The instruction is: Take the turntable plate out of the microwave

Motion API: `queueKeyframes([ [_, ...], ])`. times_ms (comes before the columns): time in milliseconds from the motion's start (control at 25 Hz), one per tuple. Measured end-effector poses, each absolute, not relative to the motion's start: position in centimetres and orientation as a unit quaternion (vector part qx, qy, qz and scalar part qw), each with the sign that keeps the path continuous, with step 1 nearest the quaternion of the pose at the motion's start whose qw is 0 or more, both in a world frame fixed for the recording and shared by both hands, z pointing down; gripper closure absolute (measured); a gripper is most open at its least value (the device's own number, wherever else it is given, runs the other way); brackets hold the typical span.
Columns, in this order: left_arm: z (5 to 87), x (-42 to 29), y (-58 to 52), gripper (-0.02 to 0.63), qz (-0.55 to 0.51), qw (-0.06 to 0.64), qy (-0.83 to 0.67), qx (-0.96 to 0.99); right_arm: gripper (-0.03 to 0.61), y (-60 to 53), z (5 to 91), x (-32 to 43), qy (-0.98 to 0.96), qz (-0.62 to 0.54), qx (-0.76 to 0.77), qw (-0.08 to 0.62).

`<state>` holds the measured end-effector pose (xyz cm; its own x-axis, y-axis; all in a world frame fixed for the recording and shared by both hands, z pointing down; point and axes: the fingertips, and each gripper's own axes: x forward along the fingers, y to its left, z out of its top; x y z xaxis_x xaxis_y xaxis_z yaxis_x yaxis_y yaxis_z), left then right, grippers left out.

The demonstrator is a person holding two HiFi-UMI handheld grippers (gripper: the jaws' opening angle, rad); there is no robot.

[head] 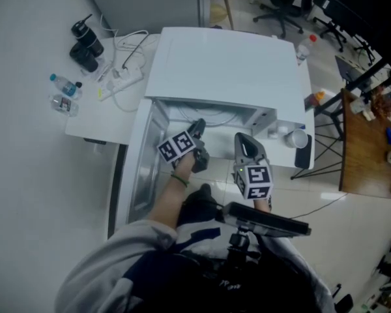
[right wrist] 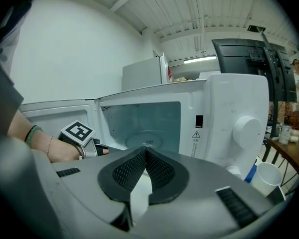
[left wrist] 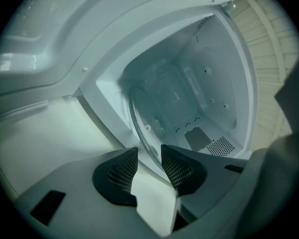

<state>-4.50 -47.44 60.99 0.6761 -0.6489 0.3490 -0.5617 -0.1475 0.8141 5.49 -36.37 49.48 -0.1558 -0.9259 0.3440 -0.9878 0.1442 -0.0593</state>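
The white microwave (head: 228,64) stands on a white table with its door (head: 138,168) swung open to the left. The glass turntable plate (right wrist: 139,140) lies flat on the cavity floor. In the left gripper view the plate (left wrist: 138,126) shows as a curved clear rim, tilted because that gripper is rolled. My left gripper (head: 198,129) reaches into the cavity mouth and is open (left wrist: 149,162). The plate's near rim runs into the gap between its pads, which do not press on it. My right gripper (head: 243,142) hangs outside, in front of the cavity, shut on nothing (right wrist: 145,156).
The control panel with a round knob (right wrist: 245,128) sits right of the cavity. A white cup (head: 297,137) stands by the microwave's right side. Water bottles (head: 64,95), a black flask (head: 86,43) and a power strip with cables (head: 120,78) lie at the table's left. A wooden desk (head: 365,142) is at the right.
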Motion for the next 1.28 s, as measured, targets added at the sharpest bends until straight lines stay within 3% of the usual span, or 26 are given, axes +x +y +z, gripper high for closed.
queueKeyframes([
  [160, 61.2, -4.8, -47.6, 0.485, -0.068, 0.54, -0.399, 0.738, 0.569, -36.6, 49.6, 6.0, -0.743, 0.138, 0.646, 0.103],
  [360, 60.7, -5.0, -47.5, 0.555, -0.102, 0.559, -0.392, 0.724, 0.569, -36.7, 50.3, 5.6, -0.746, 0.149, 0.64, 0.103],
  [600, 59.5, -5.3, -46.8, 0.572, -0.153, 0.575, -0.373, 0.712, 0.569, -36.4, 51.2, 4.5, -0.753, 0.165, 0.629, 0.099],
  [840, 60.5, -6.1, -44.3, 0.572, -0.143, 0.589, -0.368, 0.705, 0.566, -36.1, 55.4, 2.5, -0.772, 0.263, 0.57, 0.098],
  [1000, 60.3, -6.3, -43.0, 0.572, -0.142, 0.587, -0.358, 0.712, 0.485, -35.7, 58.4, 1.0, -0.773, 0.329, 0.53, 0.115],
  [1280, 60.6, -6.7, -41.2, 0.572, -0.138, 0.593, -0.355, 0.709, 0.417, -36.5, 59.6, 1.1, -0.748, 0.437, 0.499, 0.031],
])
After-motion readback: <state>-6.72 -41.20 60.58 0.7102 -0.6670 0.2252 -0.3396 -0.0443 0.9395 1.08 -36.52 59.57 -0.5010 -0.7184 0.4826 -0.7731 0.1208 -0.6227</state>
